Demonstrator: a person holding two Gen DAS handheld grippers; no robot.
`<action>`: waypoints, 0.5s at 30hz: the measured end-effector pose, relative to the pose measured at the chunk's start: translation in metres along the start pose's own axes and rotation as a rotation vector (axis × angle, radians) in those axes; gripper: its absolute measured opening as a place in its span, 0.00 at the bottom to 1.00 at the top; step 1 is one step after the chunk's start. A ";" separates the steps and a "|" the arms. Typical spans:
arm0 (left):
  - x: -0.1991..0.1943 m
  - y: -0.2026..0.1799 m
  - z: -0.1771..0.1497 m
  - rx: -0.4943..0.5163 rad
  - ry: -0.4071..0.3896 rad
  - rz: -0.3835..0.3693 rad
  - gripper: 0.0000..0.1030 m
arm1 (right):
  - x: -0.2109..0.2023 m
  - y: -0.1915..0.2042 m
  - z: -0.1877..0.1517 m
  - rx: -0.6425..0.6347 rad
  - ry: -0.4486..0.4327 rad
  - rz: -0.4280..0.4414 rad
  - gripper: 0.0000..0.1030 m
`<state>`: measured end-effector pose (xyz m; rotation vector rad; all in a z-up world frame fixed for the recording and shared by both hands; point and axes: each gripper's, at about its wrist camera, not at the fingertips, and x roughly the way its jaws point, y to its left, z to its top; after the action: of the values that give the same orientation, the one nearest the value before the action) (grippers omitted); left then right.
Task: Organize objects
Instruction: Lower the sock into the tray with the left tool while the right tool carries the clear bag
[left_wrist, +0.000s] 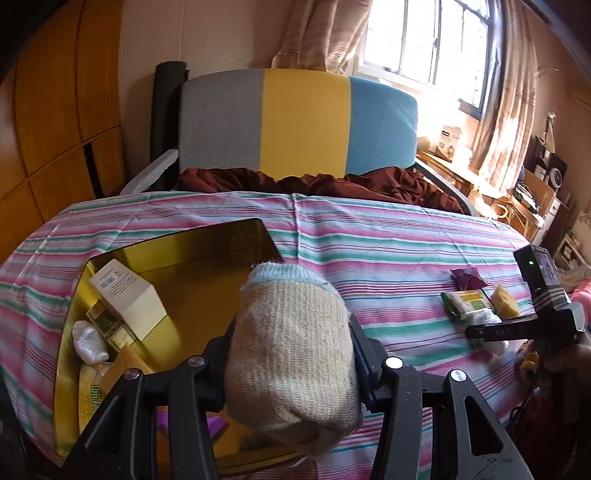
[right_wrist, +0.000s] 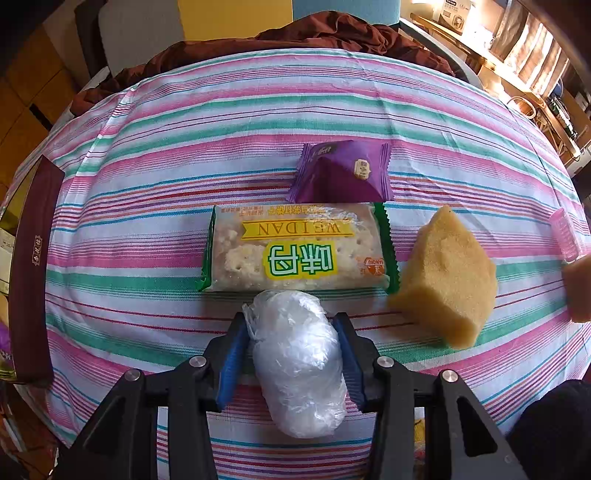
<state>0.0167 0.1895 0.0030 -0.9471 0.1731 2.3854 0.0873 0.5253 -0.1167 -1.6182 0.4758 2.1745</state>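
Note:
My left gripper (left_wrist: 291, 325) is shut on a rolled cream sock (left_wrist: 291, 350) and holds it in the air over the near right part of an open gold tin (left_wrist: 207, 258). The tin holds a white carton (left_wrist: 125, 295), a plastic bundle and packets. My right gripper (right_wrist: 291, 321) points steeply down at the striped tablecloth (right_wrist: 147, 184). A clear plastic-wrapped bundle (right_wrist: 299, 369) lies on the cloth between its blue pads (right_wrist: 232, 354), which touch both of the bundle's sides. Just beyond lie a green-edged cracker packet (right_wrist: 295, 251), a purple packet (right_wrist: 343, 173) and a beige sponge block (right_wrist: 447, 280).
The tin's dark maroon side (right_wrist: 33, 266) stands at the table's left edge. A pink ridged item (right_wrist: 563, 232) lies at the far right. Behind the table stands a grey, yellow and blue chair (left_wrist: 295, 122) with dark red cloth on its seat. Cluttered shelves line the right wall.

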 end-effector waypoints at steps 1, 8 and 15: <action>0.000 0.007 -0.001 -0.011 0.000 0.016 0.50 | -0.001 0.006 0.001 0.001 0.000 -0.001 0.46; 0.003 0.051 -0.012 -0.088 0.021 0.087 0.50 | -0.002 0.011 0.000 -0.003 -0.004 -0.007 0.46; -0.009 0.124 -0.025 -0.252 0.035 0.132 0.50 | -0.002 0.010 -0.001 -0.005 -0.004 -0.008 0.46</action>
<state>-0.0313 0.0744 -0.0199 -1.1238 -0.0554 2.5556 0.0832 0.5157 -0.1145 -1.6146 0.4623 2.1745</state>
